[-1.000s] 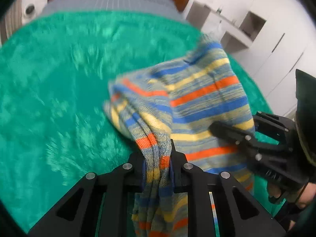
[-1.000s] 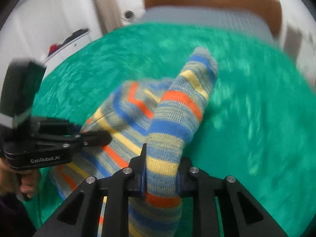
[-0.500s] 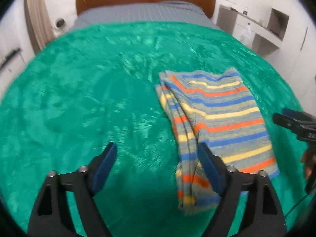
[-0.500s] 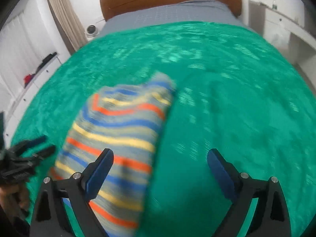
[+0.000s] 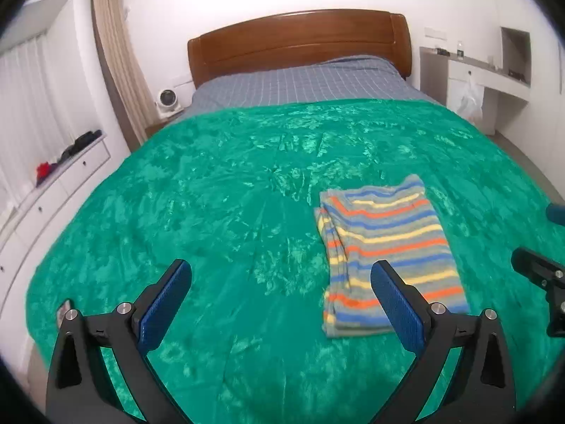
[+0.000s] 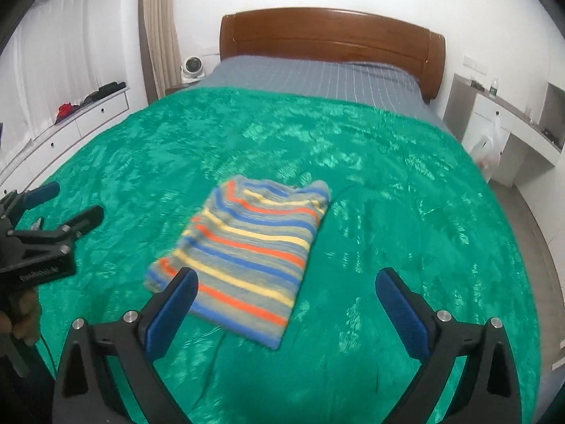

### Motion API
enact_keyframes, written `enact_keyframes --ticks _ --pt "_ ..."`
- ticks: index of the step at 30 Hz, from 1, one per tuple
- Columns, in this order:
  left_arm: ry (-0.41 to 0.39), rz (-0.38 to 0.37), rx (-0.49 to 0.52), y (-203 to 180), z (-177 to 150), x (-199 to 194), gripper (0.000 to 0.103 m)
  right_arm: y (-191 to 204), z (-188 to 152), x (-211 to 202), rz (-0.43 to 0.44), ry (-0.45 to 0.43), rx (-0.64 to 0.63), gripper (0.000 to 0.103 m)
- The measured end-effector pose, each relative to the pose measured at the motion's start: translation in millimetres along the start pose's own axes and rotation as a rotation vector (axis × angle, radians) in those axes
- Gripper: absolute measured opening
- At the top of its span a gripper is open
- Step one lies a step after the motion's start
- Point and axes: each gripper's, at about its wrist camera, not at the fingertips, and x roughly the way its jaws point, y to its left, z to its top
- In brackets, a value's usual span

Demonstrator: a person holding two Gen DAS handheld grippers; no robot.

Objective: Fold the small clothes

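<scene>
One folded striped sweater lies on the green blanket, ahead of both grippers, left and right, jaws apart, empty.

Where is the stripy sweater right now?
The stripy sweater lies folded flat on the green blanket, on the right in the left wrist view, on the side of the open right gripper, with nothing holding it.
</scene>
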Motion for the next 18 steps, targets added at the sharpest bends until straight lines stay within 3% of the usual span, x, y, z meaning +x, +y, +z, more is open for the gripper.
enact_keyframes --ticks 5,10,16,18 --pt "0.066 -0.01 -0.032 4 -10 -26 0.102 17 -11 -28 -0.017 0.031 0.012 0.102" --pt "0.109 -0.065 -0.068 6 -22 -43 0.102 28 -30 -48 -0.079 0.085 0.029 0.102" --pt "0.137 -0.081 -0.06 1 -32 -49 0.102 32 -49 -57 -0.104 0.113 0.032 0.102" --pt "0.156 -0.118 -0.081 3 -36 -48 0.102 32 -53 -59 -0.102 0.117 0.037 0.102"
